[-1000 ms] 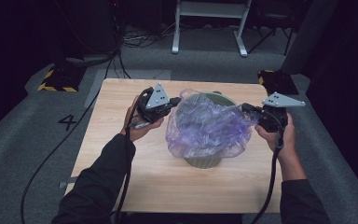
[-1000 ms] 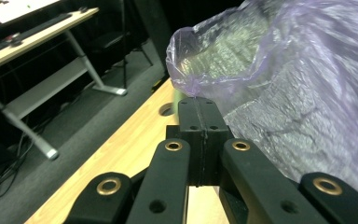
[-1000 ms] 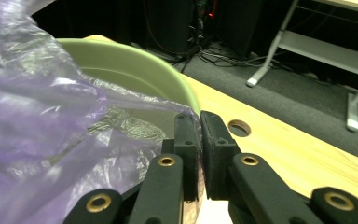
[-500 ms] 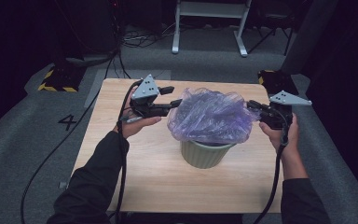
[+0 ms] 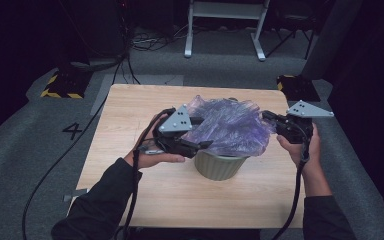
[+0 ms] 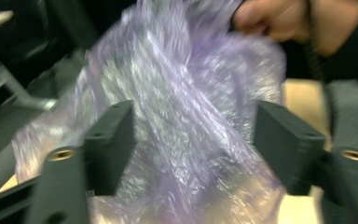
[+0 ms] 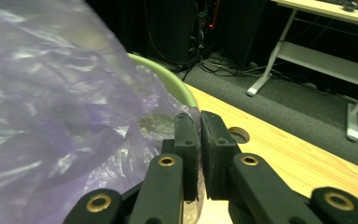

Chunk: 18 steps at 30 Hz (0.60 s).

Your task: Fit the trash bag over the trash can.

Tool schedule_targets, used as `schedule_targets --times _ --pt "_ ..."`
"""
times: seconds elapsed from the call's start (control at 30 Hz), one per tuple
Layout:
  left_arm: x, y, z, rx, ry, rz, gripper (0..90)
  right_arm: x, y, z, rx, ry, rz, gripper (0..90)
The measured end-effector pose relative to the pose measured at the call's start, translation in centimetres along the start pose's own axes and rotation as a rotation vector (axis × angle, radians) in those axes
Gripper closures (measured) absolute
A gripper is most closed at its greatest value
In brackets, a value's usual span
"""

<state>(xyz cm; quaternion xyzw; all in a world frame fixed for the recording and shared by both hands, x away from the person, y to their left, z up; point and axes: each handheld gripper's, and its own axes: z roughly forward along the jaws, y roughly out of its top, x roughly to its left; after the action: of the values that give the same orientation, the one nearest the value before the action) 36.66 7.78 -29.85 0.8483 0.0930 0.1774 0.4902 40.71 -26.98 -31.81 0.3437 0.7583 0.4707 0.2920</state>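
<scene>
Here, a purple plastic bag (image 5: 230, 127) is being fitted over a green bin (image 5: 219, 166) on the surface (image 5: 130, 115).
Right tongs (image 7: 199, 125) pinch the bag's edge beside the bin; left tongs (image 6: 193, 140), jaws just reopened, straddle loose film ungripped and probably must re-grip lower.

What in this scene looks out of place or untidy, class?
The purple plastic bag is not fitted into the green bin: it sits bunched and crumpled above the rim. The right gripper pinches one edge, while the left gripper has its jaws apart with the film between them.
</scene>
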Motion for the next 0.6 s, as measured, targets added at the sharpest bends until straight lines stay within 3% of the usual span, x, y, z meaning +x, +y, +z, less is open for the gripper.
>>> schedule_targets --times 0.03,0.07,0.17,0.2,0.27,0.4,0.53,0.6 --pt "0.0 0.0 0.0 0.000 0.000 0.000 58.5 0.0 0.0 0.0 0.000 0.000 0.000 85.8" --pt "-0.3 -0.5 0.3 0.011 0.022 0.034 66.9 0.2 -0.2 -0.2 -0.004 0.007 -0.003 85.9" --pt "-0.6 -1.2 0.2 -0.016 0.025 0.040 87.4 0.4 -0.5 -0.6 -0.015 0.019 0.001 86.2" --pt "-1.0 -2.2 -0.3 -0.070 0.023 0.063 89.2 0.4 -0.7 -0.8 -0.018 0.025 0.004 86.3" --pt "-1.4 -2.8 -0.5 -0.094 0.030 0.080 89.5 0.5 -0.9 -1.0 -0.020 0.029 0.006 86.4" --pt "-3.7 -5.4 -1.7 -0.158 0.012 0.169 89.8 0.9 -1.6 -1.9 -0.042 0.055 0.013 86.7" --pt "-4.9 -7.0 -1.5 -0.133 0.014 0.206 89.8 1.5 -1.9 -2.6 -0.059 0.072 0.009 87.0" --pt "-5.3 -7.9 -1.2 -0.115 0.012 0.202 89.8 1.8 -2.2 -3.0 -0.071 0.080 0.010 87.2"
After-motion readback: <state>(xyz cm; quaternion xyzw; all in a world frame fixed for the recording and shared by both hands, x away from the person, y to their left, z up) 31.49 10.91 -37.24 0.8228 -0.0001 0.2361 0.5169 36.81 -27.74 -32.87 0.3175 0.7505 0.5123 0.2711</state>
